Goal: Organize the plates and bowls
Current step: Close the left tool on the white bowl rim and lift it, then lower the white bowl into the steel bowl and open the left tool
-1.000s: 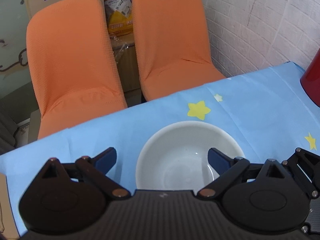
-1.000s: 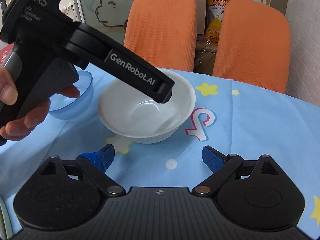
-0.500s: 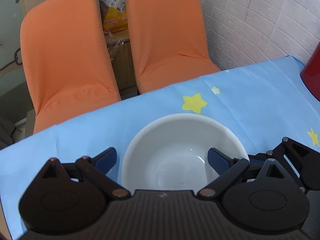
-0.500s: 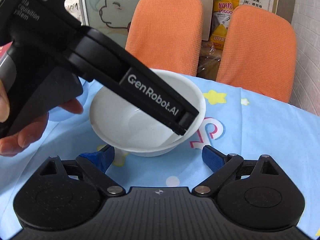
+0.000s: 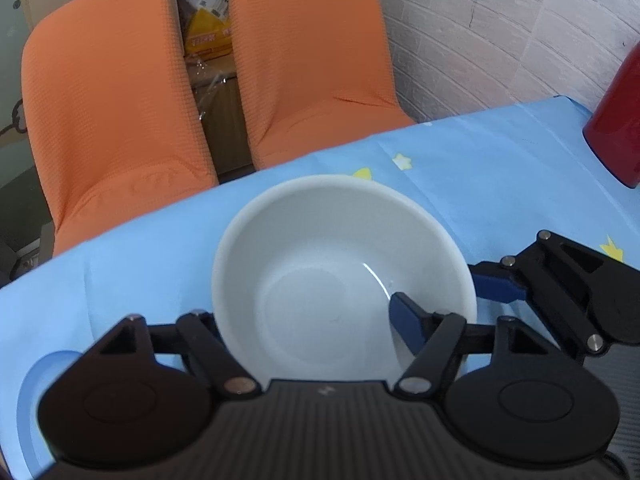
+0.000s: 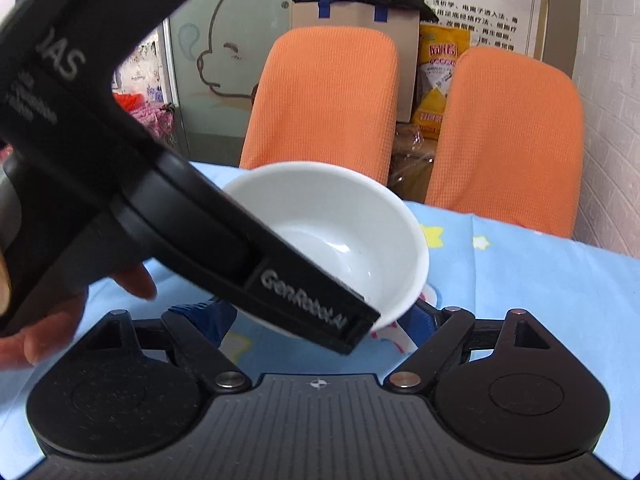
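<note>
Closing in on the white bowl (image 5: 328, 240) from both sides over the last second, and now right upon it. With the left gripper (image 5: 306, 320), no longer short of the near rim but straddling the wall: right-hand pad dipped inside the basin, left-hand finger hidden outside behind the rim, jaws spread wide and clamping nothing. With the right gripper (image 6: 312, 316), brought up against the bowl's near side too, jaws equally wide and empty, one blue pad showing on the left, the other half hidden behind the rim; from the left wrist, touching or almost touching the outer wall.

Resting on the star-printed tabletop (image 5: 500, 168) near its far edge, in front of the orange chairs (image 5: 112, 120). Looks slightly tipped from the right wrist, though cannot tell whether lifted. Just beside on the left, a pale blue bowl (image 5: 32, 380), a likely nesting partner; well apart on the right, a red vessel (image 5: 616, 120).

Judging from this: approach finished, grasp not yet made. Needs a squeeze across the wall before any lift. Risks a clash of the two tools crowded on one rim, or a shove sliding the bowl away.
</note>
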The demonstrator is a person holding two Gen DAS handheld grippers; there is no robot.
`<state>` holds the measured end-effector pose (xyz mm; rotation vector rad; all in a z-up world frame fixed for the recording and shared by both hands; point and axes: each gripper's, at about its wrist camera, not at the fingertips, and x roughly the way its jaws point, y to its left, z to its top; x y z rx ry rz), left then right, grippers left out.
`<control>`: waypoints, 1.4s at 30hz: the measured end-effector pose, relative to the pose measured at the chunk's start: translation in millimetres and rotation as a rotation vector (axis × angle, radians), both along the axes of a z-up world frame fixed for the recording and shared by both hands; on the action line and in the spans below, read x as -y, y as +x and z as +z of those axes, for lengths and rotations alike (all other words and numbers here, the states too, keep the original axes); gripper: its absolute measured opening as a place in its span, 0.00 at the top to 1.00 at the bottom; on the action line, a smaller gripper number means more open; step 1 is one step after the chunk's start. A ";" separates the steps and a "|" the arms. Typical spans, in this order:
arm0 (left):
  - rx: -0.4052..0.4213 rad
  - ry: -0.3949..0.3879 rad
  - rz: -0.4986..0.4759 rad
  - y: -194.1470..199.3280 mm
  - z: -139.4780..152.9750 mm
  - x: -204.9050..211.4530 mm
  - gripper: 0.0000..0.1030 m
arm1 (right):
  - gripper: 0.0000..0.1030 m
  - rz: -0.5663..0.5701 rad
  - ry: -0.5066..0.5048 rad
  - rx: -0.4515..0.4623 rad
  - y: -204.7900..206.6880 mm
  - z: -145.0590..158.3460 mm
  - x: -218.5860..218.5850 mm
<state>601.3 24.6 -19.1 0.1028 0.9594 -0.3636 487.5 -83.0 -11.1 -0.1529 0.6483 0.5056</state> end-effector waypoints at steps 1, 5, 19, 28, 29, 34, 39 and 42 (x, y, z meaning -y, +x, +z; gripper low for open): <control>0.002 0.002 -0.004 -1.5 0.4 0.9 0.30 | 0.29 0.003 0.004 0.001 -0.9 1.4 0.5; 0.003 -0.006 -0.009 -8.8 -1.1 4.4 0.30 | 0.29 0.003 -0.007 -0.001 -4.1 2.0 2.5; 0.070 -0.073 -0.023 -91.4 37.9 32.2 0.30 | 0.29 0.006 -0.081 0.078 -73.0 40.0 21.8; 0.116 -0.129 -0.061 -183.2 71.6 46.5 0.30 | 0.28 -0.038 -0.086 0.127 -157.5 76.2 40.4; 0.116 -0.133 -0.067 -194.2 72.9 46.7 0.30 | 0.28 -0.041 -0.084 0.128 -168.3 78.4 42.2; 0.099 -0.141 -0.086 -249.4 67.1 50.3 0.30 | 0.28 -0.060 -0.079 0.119 -222.6 79.0 46.8; 0.064 -0.167 -0.087 -295.4 50.5 51.7 0.29 | 0.28 -0.089 -0.071 0.083 -265.0 69.5 47.1; 0.039 -0.199 -0.090 -315.3 42.1 46.9 0.29 | 0.28 -0.104 -0.064 0.076 -287.7 63.6 45.1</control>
